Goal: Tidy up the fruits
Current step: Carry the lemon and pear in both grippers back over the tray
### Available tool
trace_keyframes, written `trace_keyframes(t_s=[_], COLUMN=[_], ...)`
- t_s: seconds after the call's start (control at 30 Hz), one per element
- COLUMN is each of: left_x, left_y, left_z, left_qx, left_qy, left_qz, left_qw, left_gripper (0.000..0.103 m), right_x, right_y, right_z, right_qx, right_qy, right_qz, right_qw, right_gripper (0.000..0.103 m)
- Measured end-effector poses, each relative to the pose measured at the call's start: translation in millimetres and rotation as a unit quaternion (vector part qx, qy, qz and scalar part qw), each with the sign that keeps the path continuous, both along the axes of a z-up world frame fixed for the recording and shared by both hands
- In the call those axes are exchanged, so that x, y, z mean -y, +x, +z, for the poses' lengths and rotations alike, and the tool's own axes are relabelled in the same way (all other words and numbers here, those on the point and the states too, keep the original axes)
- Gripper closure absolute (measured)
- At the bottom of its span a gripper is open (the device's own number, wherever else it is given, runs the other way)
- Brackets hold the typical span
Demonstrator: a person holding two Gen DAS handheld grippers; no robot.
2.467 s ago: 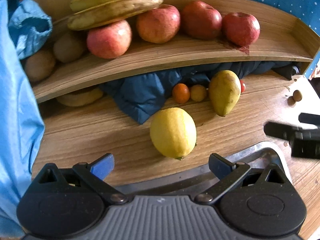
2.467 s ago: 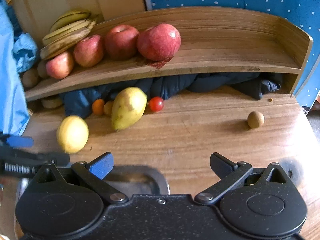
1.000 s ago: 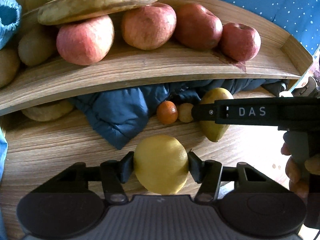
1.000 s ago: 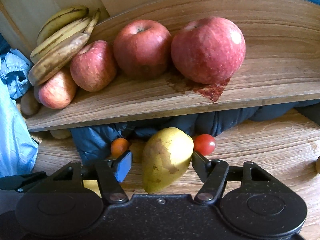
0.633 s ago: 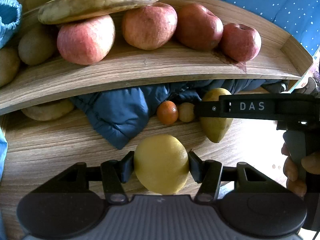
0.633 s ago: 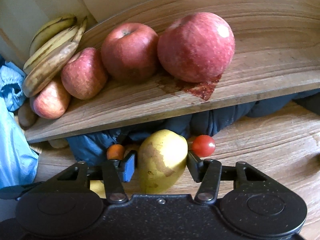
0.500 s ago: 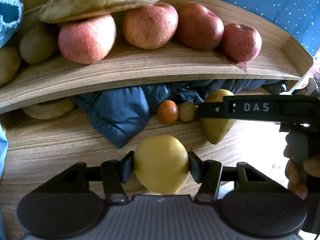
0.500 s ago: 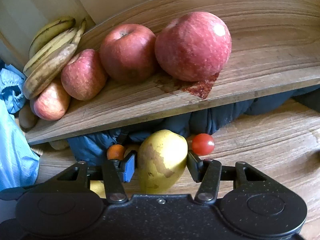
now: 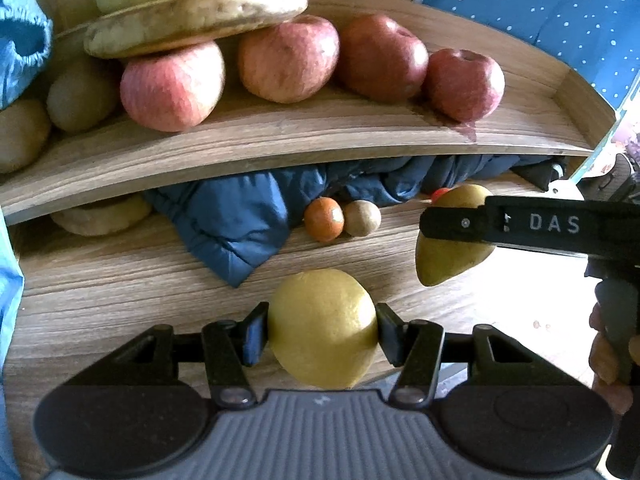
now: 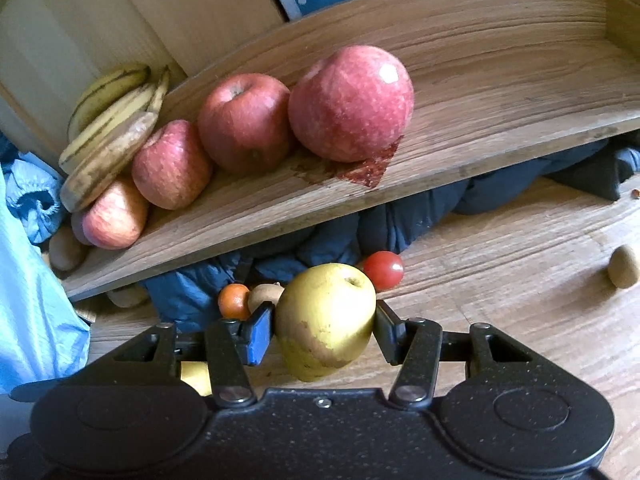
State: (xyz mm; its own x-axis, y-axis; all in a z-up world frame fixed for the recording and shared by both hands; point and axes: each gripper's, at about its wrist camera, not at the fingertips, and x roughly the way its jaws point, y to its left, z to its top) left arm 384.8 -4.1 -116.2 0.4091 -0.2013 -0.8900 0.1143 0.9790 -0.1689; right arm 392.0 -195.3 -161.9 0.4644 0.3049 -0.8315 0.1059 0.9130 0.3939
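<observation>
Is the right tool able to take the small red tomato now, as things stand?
Probably not. The right tool is shut on the pear, so it is occupied, though the tomato lies uncovered on the table just behind the pear.

Both grippers have closed since 2.5 s ago: the left gripper (image 9: 322, 330) now pinches the lemon (image 9: 323, 327) between its pads, the right gripper (image 10: 325, 330) clamps the pear (image 10: 326, 320), and the shelf (image 10: 460, 152) sits nearer ahead.
</observation>
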Motion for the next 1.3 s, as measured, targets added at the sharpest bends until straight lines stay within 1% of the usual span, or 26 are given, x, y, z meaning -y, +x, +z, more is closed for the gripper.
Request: trace_keyframes(t_s=[0.3,0.6,0.83,1.07,1.3], left_x=[9.6,20.3,24.3,28.3,34.7], left_y=[-19.5,-50.3,-73.9,-96.9,-114.2], left_z=[16.4,21.7,25.4,26.4,25.5], left_qx=[0.018,0.015,0.015,0.005,0.0], left_qy=[0.004,0.004,0.007,0.008,0.012], left_qz=[-0.001,0.008,0.02,0.032,0.035], left_qw=[0.9998,0.9998,0.9997,0.9994,0.9993], left_gripper=[0.043,0.043,0.043,0.043,0.043], right_x=[12.6,14.9,17.1,16.7,16.3], right_y=[-28.6,-63.4,-93.7,-117.4,-141.5], right_z=[20.0,29.2,31.2,31.6,31.5], right_qx=[0.014,0.016,0.006,0.0,-0.007], right_qy=[0.008,0.014,0.021,0.024,0.023], right_qz=[-0.01,-0.01,0.006,0.025,0.039], right_qw=[1.0,1.0,1.0,0.999,0.999], right_gripper=[0.049,0.049,0.049,0.049,0.049])
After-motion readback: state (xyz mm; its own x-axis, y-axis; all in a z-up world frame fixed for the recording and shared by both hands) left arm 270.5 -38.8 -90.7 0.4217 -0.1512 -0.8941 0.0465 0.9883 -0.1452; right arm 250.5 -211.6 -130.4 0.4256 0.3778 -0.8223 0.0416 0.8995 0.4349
